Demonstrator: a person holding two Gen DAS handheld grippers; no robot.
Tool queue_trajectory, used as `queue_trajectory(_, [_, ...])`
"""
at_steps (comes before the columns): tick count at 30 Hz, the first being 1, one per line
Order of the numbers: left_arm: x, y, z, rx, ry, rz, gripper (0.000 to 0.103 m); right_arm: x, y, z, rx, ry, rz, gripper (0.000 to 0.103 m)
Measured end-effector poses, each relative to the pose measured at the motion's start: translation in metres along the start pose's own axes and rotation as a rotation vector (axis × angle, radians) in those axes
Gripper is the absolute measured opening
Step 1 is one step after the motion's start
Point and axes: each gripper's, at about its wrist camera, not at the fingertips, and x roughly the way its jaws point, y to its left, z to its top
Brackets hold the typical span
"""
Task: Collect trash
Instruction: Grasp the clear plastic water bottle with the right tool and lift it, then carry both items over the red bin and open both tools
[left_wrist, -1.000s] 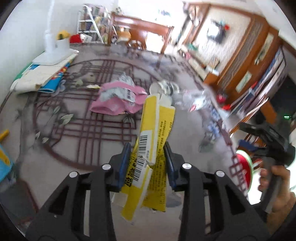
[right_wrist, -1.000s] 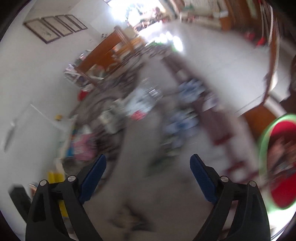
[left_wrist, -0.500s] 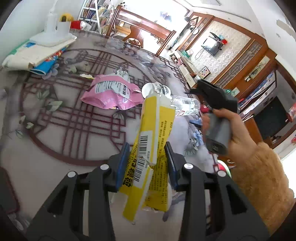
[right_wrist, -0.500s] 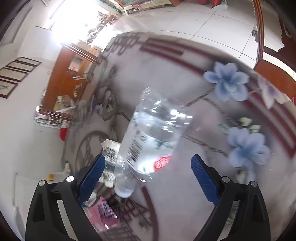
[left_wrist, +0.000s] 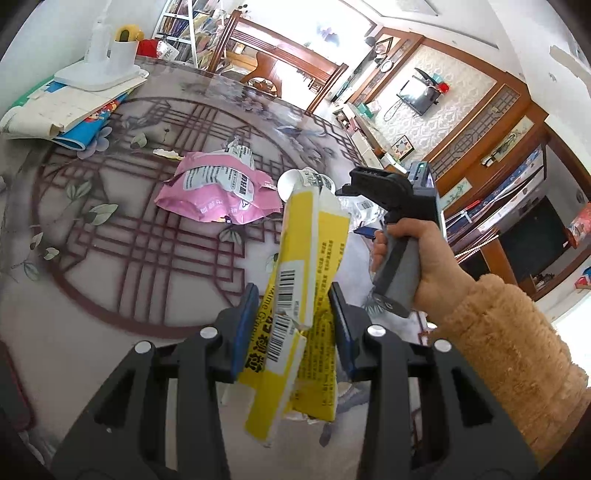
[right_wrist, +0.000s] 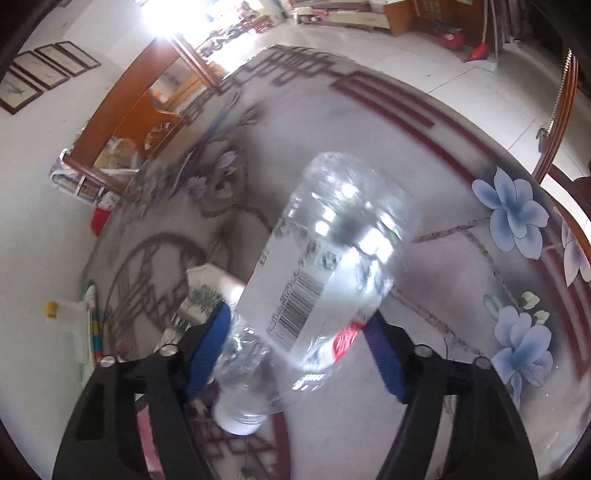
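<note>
Patterned glass covers the round surface (right_wrist: 424, 122), and on it lies the clear plastic bottle (right_wrist: 332, 266), its cap end toward me. I judge it empty, so light, thin-walled and slippery; it will crush and roll. My right tongs (right_wrist: 295, 350) have just been closing around its lower body near the label, and the pads seem to touch it. I would hold there, not at the neck. Beside the bottle lies a paper cup (left_wrist: 299, 181), further a pink bag (left_wrist: 218, 192). My left tongs (left_wrist: 291, 325) hold yellow wrappers (left_wrist: 310, 280).

Yellow wrapper (left_wrist: 314, 266), pink bag (left_wrist: 218, 192), clear bottle (right_wrist: 328, 266), blue-flowered tablecloth (right_wrist: 513, 210)
</note>
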Motion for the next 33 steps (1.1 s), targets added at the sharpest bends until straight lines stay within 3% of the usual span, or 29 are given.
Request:
queue_trajectory(9, [-0.002, -0.003, 0.000, 0.012, -0.008, 0.007, 0.037, -0.044, -0.012, -0.034, -0.104, 0.056, 0.124, 0.065])
queue_trajectory(18, [0.000, -0.010, -0.005, 0.045, -0.016, 0.020, 0.037, -0.126, -0.055, -0.079, -0.225, 0.021, 0.219, 0.065])
queue_trajectory(22, [-0.002, -0.025, -0.011, 0.105, -0.035, 0.023, 0.037, -0.169, -0.078, -0.094, -0.247, -0.029, 0.255, 0.065])
queue_trajectory(27, [-0.001, -0.053, -0.020, 0.179, -0.052, 0.047, 0.037, -0.212, -0.101, -0.102, -0.334, -0.121, 0.200, 0.065])
queue_trajectory(33, [0.013, -0.102, -0.049, 0.218, -0.033, 0.012, 0.037, -0.243, -0.148, -0.099, -0.278, -0.196, 0.219, 0.065])
